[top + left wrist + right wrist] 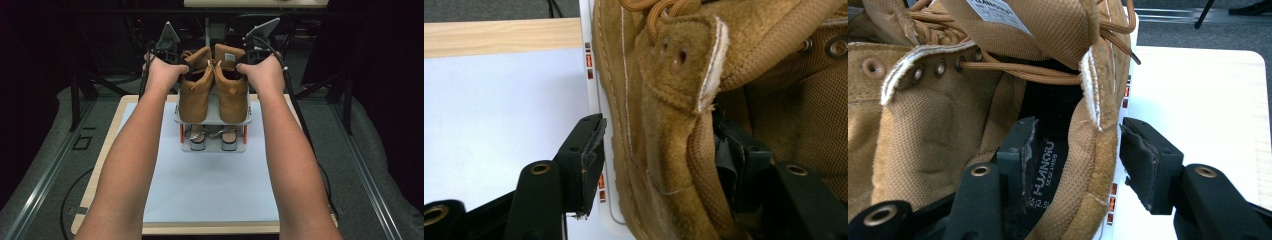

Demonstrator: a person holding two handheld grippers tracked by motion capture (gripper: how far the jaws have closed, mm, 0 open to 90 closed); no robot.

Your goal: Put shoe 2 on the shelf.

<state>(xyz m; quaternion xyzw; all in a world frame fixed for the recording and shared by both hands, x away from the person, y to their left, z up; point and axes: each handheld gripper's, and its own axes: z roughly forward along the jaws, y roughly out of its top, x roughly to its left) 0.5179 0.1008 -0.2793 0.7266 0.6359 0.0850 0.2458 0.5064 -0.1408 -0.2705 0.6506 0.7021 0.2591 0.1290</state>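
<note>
Tan suede fills the space between the fingers of both grippers. In the left gripper view, the left gripper (659,160) straddles the collar wall of the left boot (664,125): one finger (586,160) stands just outside the boot, a sliver of gap between pad and suede, and the other sits inside the opening against the lining. The fingers are apart, not pressing. In the right gripper view, the right gripper (1083,160) mirrors this on the right boot (948,120): one finger (1018,150) is down inside on the insole, the other (1148,165) clear of the outer wall, so this pair too is spread and loose.

Just beyond the fingertips, the high view shows both boots (214,90) standing side by side, upright, on the top shelf of a small grey rack (214,121). Under that shelf a pair of sandals (214,137) lies on the lower tier. The rack stands at the far end of a white mat (210,185) on the wooden table (107,145).

My reading: the boots look placed, level and settled on the shelf, and the grip appears let go. What seems left is to draw each inner finger up out of its collar without tipping a boot, then pull both hands back.
</note>
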